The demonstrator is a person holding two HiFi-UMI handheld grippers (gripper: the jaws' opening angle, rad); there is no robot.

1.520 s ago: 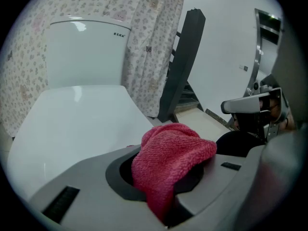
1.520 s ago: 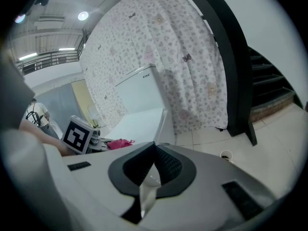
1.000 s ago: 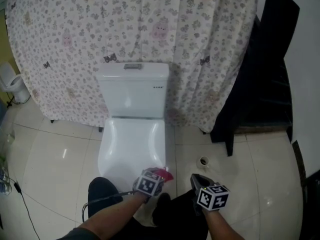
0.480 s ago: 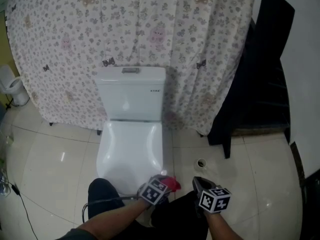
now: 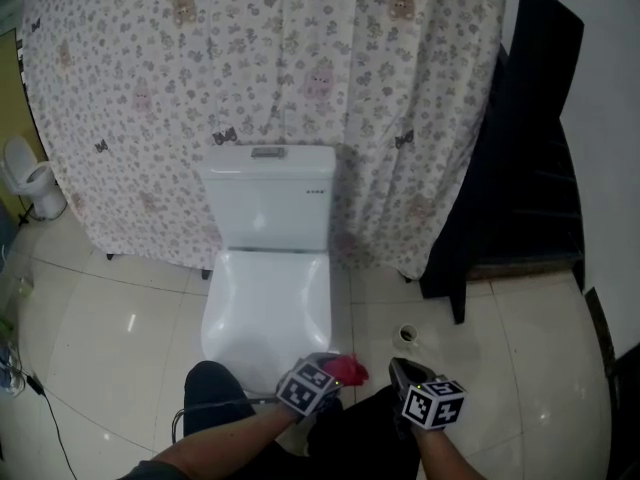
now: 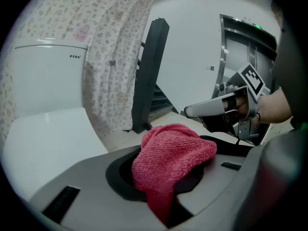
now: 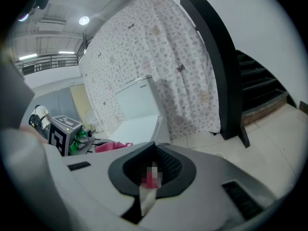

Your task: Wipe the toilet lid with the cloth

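Observation:
The white toilet stands against the curtain, its tank (image 5: 268, 193) behind the closed lid (image 5: 266, 303). My left gripper (image 5: 335, 370) hovers just past the lid's front right corner, shut on a red cloth (image 5: 348, 370). In the left gripper view the cloth (image 6: 173, 153) bulges out between the jaws, with the lid (image 6: 43, 138) to the left. My right gripper (image 5: 402, 374) is held a little to the right over the floor tiles, jaws together. In the right gripper view its pads (image 7: 166, 165) meet and hold nothing I can name.
A floral curtain (image 5: 270, 78) hangs behind the toilet. A black stair frame (image 5: 520, 168) stands at the right. A small round drain (image 5: 406, 334) lies on the tiles right of the bowl. A second white fixture (image 5: 32, 178) is at far left, a cable (image 5: 40, 393) nearby.
The left gripper with the red cloth has drifted slightly right and toward me, off the lid's front edge. The head view has tilted up a little. The right gripper has barely moved.

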